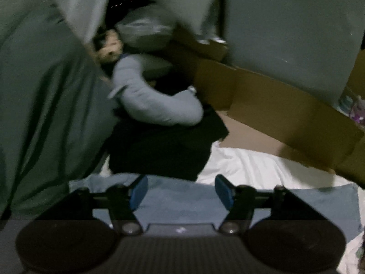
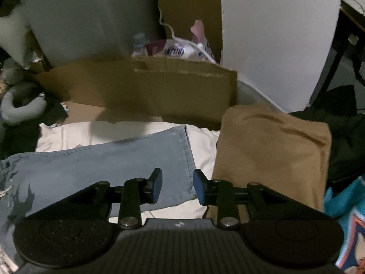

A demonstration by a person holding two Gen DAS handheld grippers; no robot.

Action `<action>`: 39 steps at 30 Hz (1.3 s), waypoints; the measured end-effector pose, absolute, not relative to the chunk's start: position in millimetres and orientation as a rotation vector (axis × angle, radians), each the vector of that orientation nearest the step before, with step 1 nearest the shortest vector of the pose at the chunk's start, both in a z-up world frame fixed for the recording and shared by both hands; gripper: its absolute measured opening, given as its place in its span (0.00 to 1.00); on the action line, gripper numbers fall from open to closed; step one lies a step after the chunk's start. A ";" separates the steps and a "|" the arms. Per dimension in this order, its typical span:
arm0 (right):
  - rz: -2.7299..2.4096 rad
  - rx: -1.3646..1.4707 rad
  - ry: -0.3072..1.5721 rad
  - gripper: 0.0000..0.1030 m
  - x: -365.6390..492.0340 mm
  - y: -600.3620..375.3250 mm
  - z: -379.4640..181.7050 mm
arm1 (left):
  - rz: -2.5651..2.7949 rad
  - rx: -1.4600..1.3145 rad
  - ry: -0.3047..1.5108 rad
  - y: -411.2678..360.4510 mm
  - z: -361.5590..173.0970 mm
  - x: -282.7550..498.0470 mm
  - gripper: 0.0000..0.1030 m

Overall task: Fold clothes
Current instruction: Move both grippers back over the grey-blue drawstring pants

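Observation:
Light blue jeans (image 2: 102, 159) lie flat on a white sheet (image 2: 200, 141), one leg hem ending near the middle of the right wrist view. My right gripper (image 2: 177, 186) hovers open just above that hem, nothing between its blue pads. A folded tan garment (image 2: 273, 150) rests to the right of the jeans. In the left wrist view the same jeans (image 1: 180, 201) spread under my left gripper (image 1: 181, 190), which stands wide open and empty. A black garment (image 1: 159, 150) lies just beyond it.
A flattened cardboard box (image 1: 273, 105) (image 2: 146, 86) stands along the back of the sheet. A grey neck pillow (image 1: 155, 100) lies on the black cloth. Green fabric (image 1: 45, 105) hangs at the left. A bright turquoise printed cloth (image 2: 346, 223) sits at the right edge.

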State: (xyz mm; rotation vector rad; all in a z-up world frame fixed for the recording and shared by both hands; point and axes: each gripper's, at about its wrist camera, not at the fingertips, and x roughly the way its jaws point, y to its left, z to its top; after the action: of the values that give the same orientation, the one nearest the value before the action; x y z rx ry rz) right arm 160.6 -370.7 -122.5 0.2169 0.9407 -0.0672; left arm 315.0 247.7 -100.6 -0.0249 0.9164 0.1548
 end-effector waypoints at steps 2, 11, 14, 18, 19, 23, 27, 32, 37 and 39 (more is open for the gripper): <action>-0.066 0.226 0.936 0.36 147.4 -375.8 -109.0 | 0.177 -0.041 0.918 258.5 -91.1 297.5 0.68; -0.075 0.276 0.913 0.38 68.9 -388.8 -67.6 | 0.246 -0.077 0.968 292.4 -69.9 208.4 0.70; -0.082 0.301 0.897 0.39 36.1 -389.4 -58.3 | 0.264 -0.093 0.989 302.3 -66.8 176.0 0.75; -0.090 0.336 0.876 0.41 -8.5 -390.0 -47.0 | 0.285 -0.092 1.022 313.7 -71.5 142.8 0.76; -0.097 0.346 0.874 0.43 -18.6 -390.1 -45.9 | 0.285 -0.098 1.034 316.6 -74.3 136.4 0.76; -0.117 0.374 0.881 0.47 -46.2 -388.8 -54.5 | 0.296 -0.098 1.064 325.3 -83.6 119.8 0.76; -0.109 0.390 0.904 0.47 -62.4 -387.3 -69.7 | 0.323 -0.146 1.089 332.9 -90.7 108.7 0.76; -0.114 0.416 0.942 0.47 -77.0 -383.7 -86.1 | 0.363 -0.143 1.095 336.5 -93.6 109.5 0.77; -0.144 0.410 0.983 0.47 -84.3 -384.9 -108.0 | 0.378 -0.116 1.118 332.3 -103.5 114.3 0.78; -0.151 0.395 1.008 0.47 -85.7 -384.0 -118.6 | 0.381 -0.112 1.124 330.0 -111.0 114.6 0.78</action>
State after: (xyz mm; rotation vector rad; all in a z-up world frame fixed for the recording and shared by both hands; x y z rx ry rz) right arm -85.7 -384.0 -118.6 0.3953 1.0077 -0.1514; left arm 114.6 330.0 -111.0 -0.1116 1.1238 0.3812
